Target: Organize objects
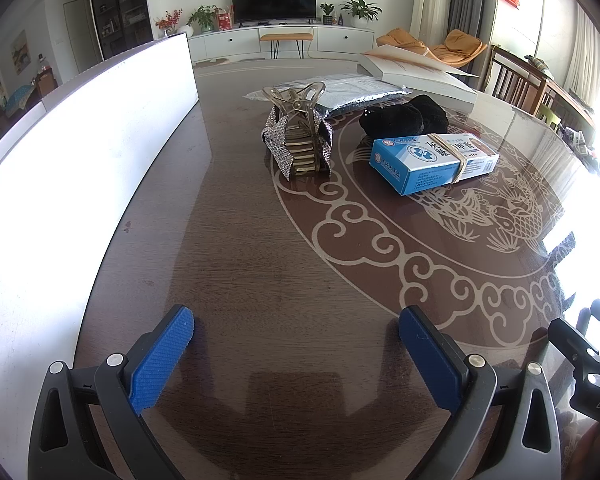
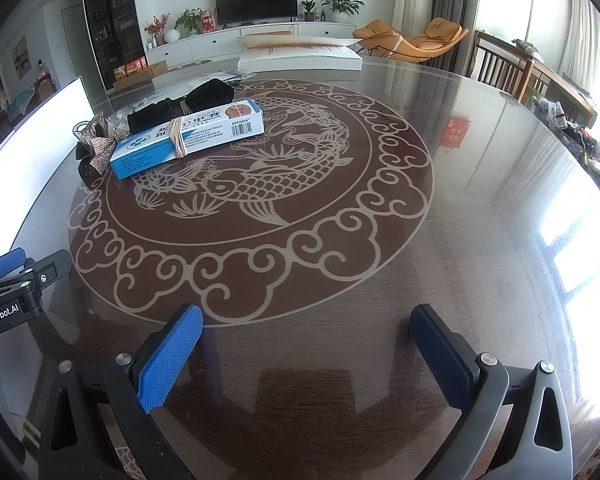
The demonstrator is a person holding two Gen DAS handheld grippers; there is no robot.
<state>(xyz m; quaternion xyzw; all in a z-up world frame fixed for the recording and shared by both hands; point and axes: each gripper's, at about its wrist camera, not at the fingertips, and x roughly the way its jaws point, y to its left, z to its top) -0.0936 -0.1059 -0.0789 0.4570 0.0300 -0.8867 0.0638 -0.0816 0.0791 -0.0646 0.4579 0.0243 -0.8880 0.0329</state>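
Blue-padded fingers of the left tool (image 1: pixel 296 354) are standing wide apart, holding nothing, hovering low over the near part of a dark brown counter (image 1: pixel 260 280) that is showing a pale fish-and-cloud pattern. Ahead of this tool, a clear hair claw (image 1: pixel 300 132) with glittery bows is standing upright near the middle of the counter. Just to its right, a blue and white box (image 1: pixel 434 160) is lying flat with a rubber band (image 1: pixel 446 156) wrapped around it. A black cloth (image 1: pixel 404 116) is sitting just behind the box, touching its far edge. Farther back, a silver pouch (image 1: pixel 364 94) is lying flat, with a white book (image 1: pixel 416 72) beyond it. A white board (image 1: pixel 80 152) is running along the left side.

In the right wrist view, the right tool (image 2: pixel 306 352) is likewise gaping wide and empty above the near counter. The box (image 2: pixel 188 136), cloth (image 2: pixel 180 106) and claw (image 2: pixel 96 144) are sitting well apart from it, at far left. Part of the left tool is showing at the near left edge.
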